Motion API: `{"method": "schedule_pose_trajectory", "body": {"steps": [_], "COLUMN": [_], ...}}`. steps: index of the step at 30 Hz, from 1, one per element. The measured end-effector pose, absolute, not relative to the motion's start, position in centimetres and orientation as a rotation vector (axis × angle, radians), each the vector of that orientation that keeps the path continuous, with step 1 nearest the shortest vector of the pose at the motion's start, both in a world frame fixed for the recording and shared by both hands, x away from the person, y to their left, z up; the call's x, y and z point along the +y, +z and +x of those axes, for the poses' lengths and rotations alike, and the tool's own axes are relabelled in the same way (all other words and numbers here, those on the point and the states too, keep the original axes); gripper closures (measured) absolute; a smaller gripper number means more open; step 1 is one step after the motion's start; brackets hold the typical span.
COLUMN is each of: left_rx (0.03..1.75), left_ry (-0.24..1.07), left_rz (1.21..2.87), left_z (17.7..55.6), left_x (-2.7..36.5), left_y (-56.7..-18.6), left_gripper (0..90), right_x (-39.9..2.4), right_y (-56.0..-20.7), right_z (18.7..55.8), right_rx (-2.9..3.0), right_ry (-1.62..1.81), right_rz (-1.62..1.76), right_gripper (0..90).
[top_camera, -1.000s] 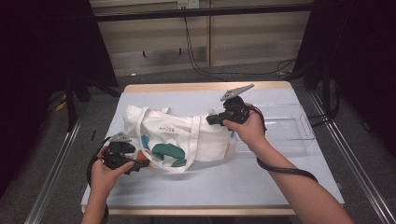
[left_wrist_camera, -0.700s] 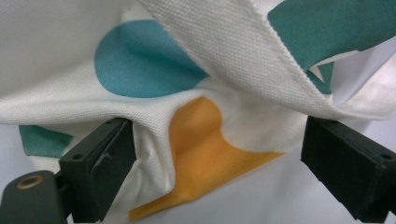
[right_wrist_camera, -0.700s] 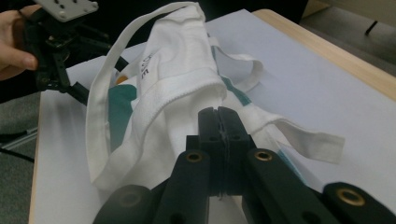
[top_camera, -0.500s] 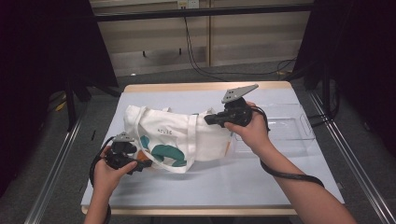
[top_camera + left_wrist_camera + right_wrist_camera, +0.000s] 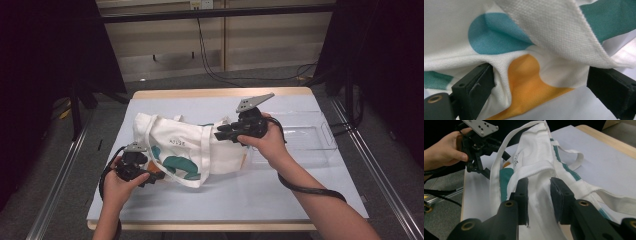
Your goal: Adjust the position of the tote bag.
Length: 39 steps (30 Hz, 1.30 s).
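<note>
Orange patch (image 5: 529, 82) on tote bag (image 5: 185, 147), visible from left gripper (image 5: 150, 176) view.

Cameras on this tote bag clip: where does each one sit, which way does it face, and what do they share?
High view: above the person's side, looking forward and down at the table; both forearms, left gripper and right gripper show.
Left gripper view: on the left gripper, facing the tote bag up close between its wide-apart jaws.
Right gripper view: on the right gripper, jaws just opening astride the bag's rim; the left hand shows beyond.
Shared: the tote bag.
</note>
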<state>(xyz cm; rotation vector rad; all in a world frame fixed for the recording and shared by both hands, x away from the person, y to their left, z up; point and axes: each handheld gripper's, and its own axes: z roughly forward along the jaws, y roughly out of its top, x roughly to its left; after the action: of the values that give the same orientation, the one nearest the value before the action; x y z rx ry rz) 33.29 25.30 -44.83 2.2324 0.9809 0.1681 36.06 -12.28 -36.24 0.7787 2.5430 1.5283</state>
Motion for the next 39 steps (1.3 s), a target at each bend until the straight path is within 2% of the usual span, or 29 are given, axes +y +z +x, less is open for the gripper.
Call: {"method": "schedule_pose_trajectory", "body": {"steps": [4,7,10,14,39], "left_rx": [0.985,0.977,0.976,0.979,1.02], "left_ry": [0.177,0.177,0.177,0.185,0.207], "left_rz": [2.243,2.237,2.238,2.238,2.134], "left_z": [33.3,33.4,33.4,33.4,32.5], "left_x": [25.3,25.3,25.3,25.4,28.2], "left_y": [-44.8,-44.9,-44.9,-44.8,-42.9], "left_gripper": [7.9,7.9,8.0,9.0,14.2], "right_x": [-11.4,-10.8,-10.5,-10.9,-11.5], "right_y": [-37.0,-37.5,-37.5,-36.9,-36.4], "right_z": [37.0,37.6,37.6,37.2,36.6], "right_rx": [2.549,2.553,2.546,2.507,2.461], "right_ry": [1.529,1.544,1.538,1.55,1.546], "right_rz": [0.83,0.866,0.847,0.807,0.781], "right_gripper": [62.7,64.3,79.6,86.1,87.7]}}
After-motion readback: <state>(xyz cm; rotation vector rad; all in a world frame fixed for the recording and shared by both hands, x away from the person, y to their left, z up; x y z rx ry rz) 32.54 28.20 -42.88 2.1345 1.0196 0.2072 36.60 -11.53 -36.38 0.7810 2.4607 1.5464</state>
